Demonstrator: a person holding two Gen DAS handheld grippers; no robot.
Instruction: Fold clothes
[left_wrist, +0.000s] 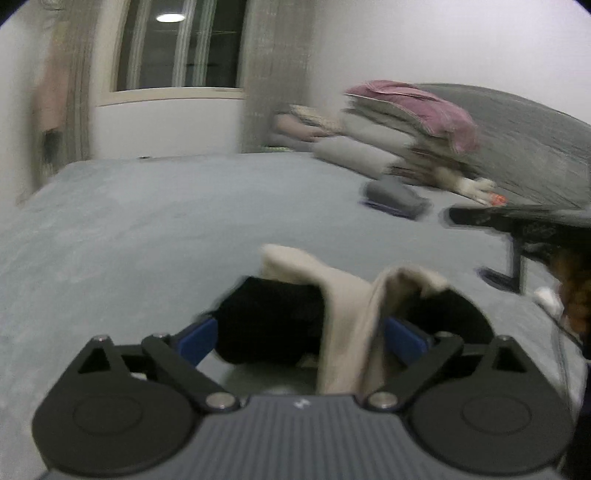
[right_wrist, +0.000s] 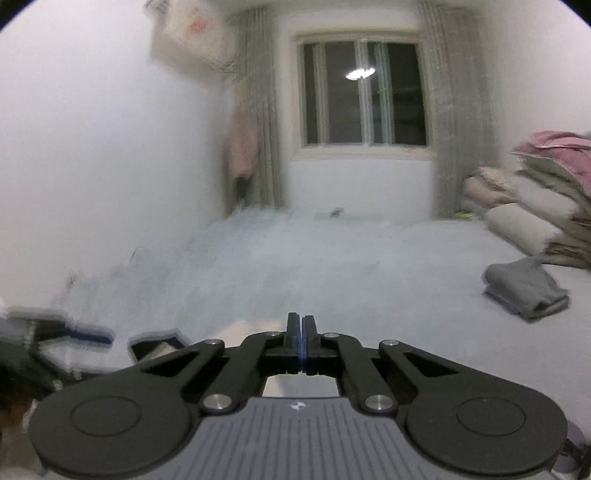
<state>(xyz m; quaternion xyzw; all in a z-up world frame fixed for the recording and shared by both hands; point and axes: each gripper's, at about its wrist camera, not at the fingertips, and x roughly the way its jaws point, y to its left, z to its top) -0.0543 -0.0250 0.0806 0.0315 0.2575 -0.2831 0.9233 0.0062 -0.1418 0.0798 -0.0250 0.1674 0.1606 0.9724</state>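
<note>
While the left gripper (left_wrist: 299, 325) stands wide open low over the grey bed cover (left_wrist: 147, 229), a black and cream garment (left_wrist: 332, 310) lies bunched between its blue-padded fingers (left_wrist: 197, 338), a cream fold draping over the near part of the tool; whether the pads actually press the cloth cannot be told through the blur. To the far right of that garment sits a folded grey garment (left_wrist: 395, 197), and behind it a stack of bedding (left_wrist: 399, 125) topped by a pink blanket (left_wrist: 417, 107) leans against the wall. At the right edge a black stand (left_wrist: 517, 225) reaches in over the cover.

In the right wrist view the right gripper (right_wrist: 300, 332) has its jaws pressed together with nothing visible between them. Just past its left linkage, a corner of the black and cream garment (right_wrist: 155, 347) shows, and the other tool's blue pad is a smear at far left. The folded grey garment (right_wrist: 524, 288) lies well apart to the right, near the bedding (right_wrist: 535, 206). A window (right_wrist: 364, 92) flanked by grey curtains (right_wrist: 264, 122) fills the far wall, with a pink garment (right_wrist: 242, 147) hanging beside the left curtain.

A small white logo on each tool's body is too blurred to read.
</note>
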